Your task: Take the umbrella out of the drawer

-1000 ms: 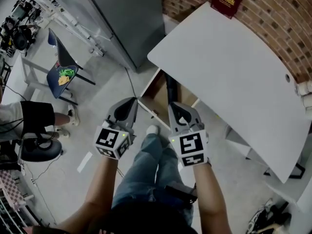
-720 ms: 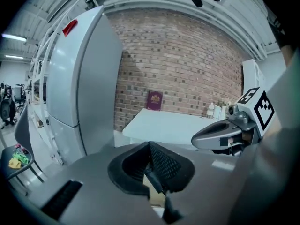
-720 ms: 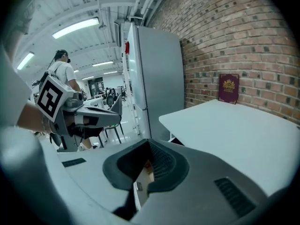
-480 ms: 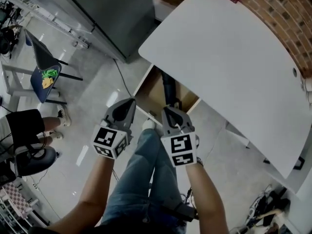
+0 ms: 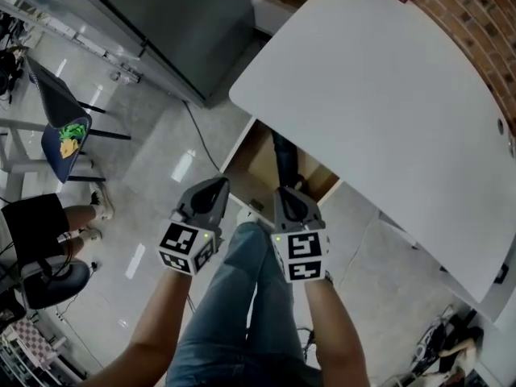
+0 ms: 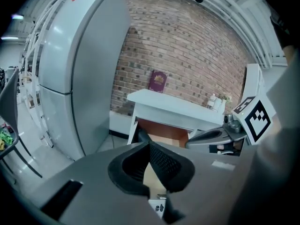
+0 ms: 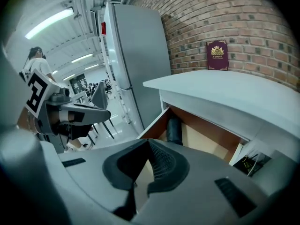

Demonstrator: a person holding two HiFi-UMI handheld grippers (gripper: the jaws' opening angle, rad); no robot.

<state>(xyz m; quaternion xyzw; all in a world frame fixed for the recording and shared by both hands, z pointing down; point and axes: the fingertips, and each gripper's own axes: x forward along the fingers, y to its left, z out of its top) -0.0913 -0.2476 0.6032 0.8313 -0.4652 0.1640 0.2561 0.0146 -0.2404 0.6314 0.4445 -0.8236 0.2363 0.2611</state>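
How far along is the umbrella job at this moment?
Done: the drawer under the white table stands open. In hand: nothing; the left gripper and right gripper hover in front of the drawer, each with its jaws together and empty. Left: the dark folded umbrella lies inside the drawer, untouched; it has yet to be gripped and lifted out.

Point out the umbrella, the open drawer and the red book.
umbrella (image 7: 174,129): right gripper view, middle of its dark folded body
drawer (image 7: 202,143): right gripper view, bare wooden floor
red book (image 7: 217,55): right gripper view, centre of its cover
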